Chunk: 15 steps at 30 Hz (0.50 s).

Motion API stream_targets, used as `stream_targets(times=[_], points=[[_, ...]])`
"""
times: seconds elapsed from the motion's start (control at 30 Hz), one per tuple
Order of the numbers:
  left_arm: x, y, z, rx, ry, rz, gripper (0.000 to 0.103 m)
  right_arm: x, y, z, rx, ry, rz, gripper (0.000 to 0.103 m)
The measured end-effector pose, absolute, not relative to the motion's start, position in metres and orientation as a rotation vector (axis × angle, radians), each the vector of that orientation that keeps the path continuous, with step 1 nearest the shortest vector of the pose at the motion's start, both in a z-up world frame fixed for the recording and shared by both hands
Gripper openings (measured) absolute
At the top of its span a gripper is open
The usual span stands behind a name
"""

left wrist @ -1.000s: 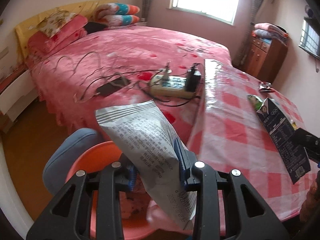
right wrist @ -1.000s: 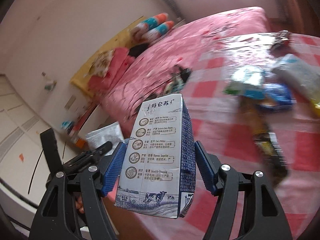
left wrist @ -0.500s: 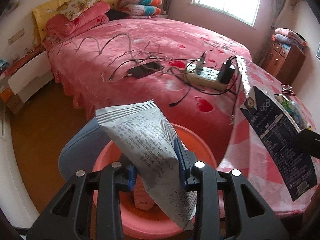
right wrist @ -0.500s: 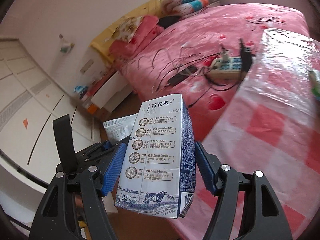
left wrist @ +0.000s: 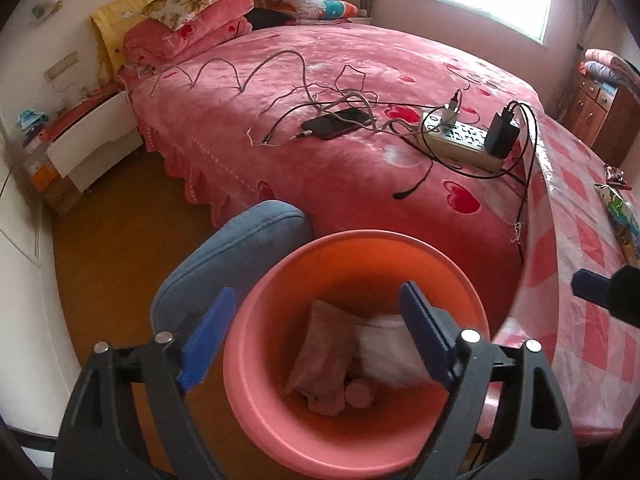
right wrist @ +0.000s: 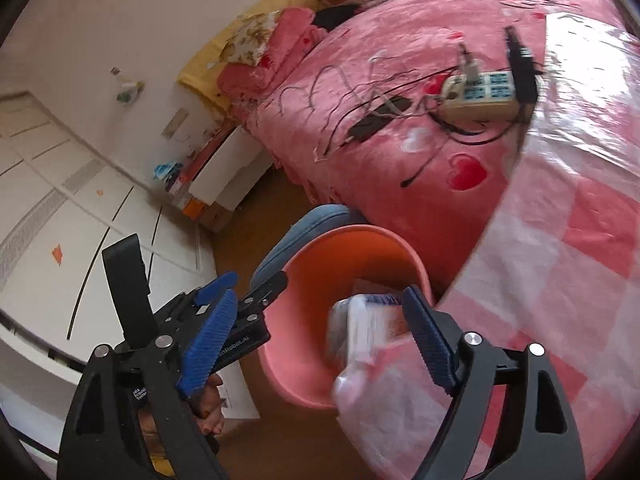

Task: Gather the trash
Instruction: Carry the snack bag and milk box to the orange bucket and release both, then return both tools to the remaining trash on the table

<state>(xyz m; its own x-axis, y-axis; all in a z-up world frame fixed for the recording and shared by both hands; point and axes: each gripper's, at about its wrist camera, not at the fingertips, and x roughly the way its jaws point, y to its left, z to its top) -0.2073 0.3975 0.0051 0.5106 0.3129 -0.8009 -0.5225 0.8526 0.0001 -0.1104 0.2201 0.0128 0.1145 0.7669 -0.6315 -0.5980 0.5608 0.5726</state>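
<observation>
A pink plastic bin [left wrist: 280,412] stands on the floor between the bed and the table; it also shows in the right wrist view [right wrist: 304,280]. Inside lie a brownish packet [left wrist: 324,356] and a white wrapper [left wrist: 384,352]. My left gripper [left wrist: 316,332] is open and empty right above the bin. My right gripper [right wrist: 316,336] is open and empty over the bin's near rim. A blurred blue-and-white milk carton [right wrist: 368,320] shows inside the bin, between the right fingers. More wrappers [left wrist: 620,216] lie on the table at the right.
A blue padded chair back [left wrist: 232,256] touches the bin's left side. The bed [left wrist: 320,80] behind carries a phone [left wrist: 336,123], loose cables and a power strip [left wrist: 460,140]. The table with a pink checked cloth [left wrist: 580,280] stands on the right. White cabinets [right wrist: 60,220] are to the left.
Both grippers have opened. The silver snack bag has left the left gripper and the milk carton has left the right one; both now show in the bin. Both grippers have moved over the bin.
</observation>
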Motion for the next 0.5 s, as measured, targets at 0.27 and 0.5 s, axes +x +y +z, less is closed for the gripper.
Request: stream_targets(times=[0.27,0.5], points=[[-0.188,0.367,0.017,-0.207,0.887,0.461,0.09,-0.109,0.165,0.036,0.179,0.922,0.855,0.089],[-0.175,0.336,0.029,-0.156,0.862,0.408,0.091,-0.104,0.131,0.041,0.184,0.88,0.758,0.094]])
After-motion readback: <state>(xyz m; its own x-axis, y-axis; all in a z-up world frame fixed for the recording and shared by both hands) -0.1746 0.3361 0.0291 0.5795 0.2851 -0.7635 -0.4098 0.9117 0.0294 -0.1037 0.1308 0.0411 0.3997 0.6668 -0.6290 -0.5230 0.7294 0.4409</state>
